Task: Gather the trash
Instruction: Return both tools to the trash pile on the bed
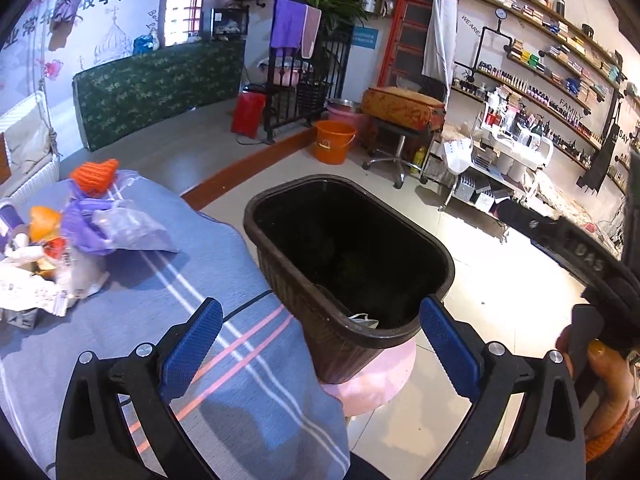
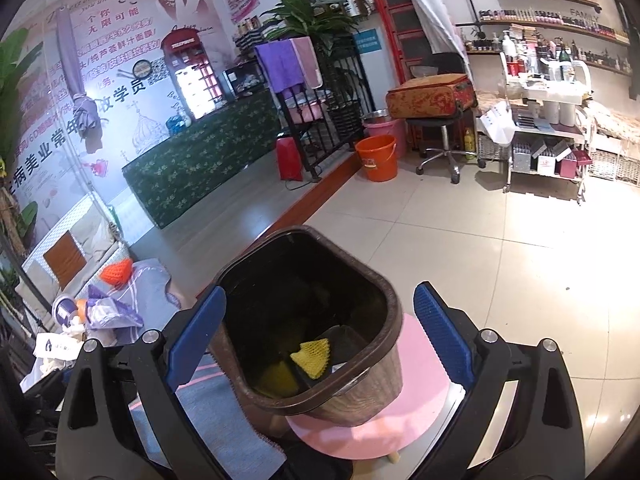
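Bright daylight from the right in both fisheye views, washing the tiled floor (image 2: 500,240) to a pale glare at right of frame. Dimmer, bluish at left. Black interior of the bin (image 1: 352,248), detail lost. Soft shadows on the striped cloth (image 1: 224,360). Strong barrel distortion, dark vignette at corners, slight edge blur.

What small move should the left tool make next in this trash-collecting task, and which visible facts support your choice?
Probably swing the left tool toward the trash pile on the striped cloth. Its jaws stand wide with nothing between them, the yellow foam net already lies in the brown bin, and wrappers and the orange foam net remain on the cloth.
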The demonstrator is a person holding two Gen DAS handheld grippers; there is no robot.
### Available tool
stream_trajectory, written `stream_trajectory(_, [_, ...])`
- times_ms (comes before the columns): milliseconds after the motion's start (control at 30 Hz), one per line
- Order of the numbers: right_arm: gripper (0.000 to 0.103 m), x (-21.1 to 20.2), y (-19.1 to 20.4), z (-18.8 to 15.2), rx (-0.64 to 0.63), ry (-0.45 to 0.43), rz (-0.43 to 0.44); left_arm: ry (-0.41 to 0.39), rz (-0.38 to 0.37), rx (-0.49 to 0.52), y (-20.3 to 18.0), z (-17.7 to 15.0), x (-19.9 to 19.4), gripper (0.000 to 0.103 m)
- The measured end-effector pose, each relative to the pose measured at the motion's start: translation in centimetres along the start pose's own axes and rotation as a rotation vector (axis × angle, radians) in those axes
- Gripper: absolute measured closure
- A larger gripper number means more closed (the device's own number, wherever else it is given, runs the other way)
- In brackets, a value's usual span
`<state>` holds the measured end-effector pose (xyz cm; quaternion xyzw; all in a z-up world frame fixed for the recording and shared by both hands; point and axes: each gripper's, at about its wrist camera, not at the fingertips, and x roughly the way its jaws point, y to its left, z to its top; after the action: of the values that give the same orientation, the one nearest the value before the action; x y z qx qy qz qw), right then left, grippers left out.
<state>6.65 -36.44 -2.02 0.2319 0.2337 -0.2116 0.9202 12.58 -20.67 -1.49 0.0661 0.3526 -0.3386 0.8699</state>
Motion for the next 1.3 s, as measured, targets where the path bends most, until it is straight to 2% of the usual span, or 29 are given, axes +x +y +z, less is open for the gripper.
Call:
stream_trajectory(233, [0.009, 0.1, 2.5, -0.2, -0.041, 0.013, 0.050, -0.037, 0.076, -0.002, 1.4, -1.0, -1.6, 0.006])
stream_trajectory(533, [0.009, 0.3, 6.8, -1.1, -0.110, 0.039, 0.137, -0.054, 0.149, -0.084, 5.5, -3.8, -3.5, 0.006])
stream_trajectory(733, [0.009, 0.6, 10.8, -2.2, -0.189, 0.070, 0.223, -0.080, 0.317, -0.053, 7.6, -5.4, -5.7, 0.006])
stream_trajectory(833, [0.009, 0.7, 13.3, -3.0, -0.244, 0.091, 0.281, -0.093, 0.354, -0.059, 8.8, -6.2, -6.9, 0.006])
stream_trajectory(1033, [0.009, 1.1, 18.0, -4.5, -0.369, 0.123, 0.383, -0.111, 0.352, -0.191, 12.9, -7.6, -8.8, 0.006])
stream_trajectory(1300, [0.009, 3.5, 23.6, -6.0, -0.533, 0.160, 0.448, -0.108, 0.405, -0.341, 18.8, -10.0, -11.1, 0.006])
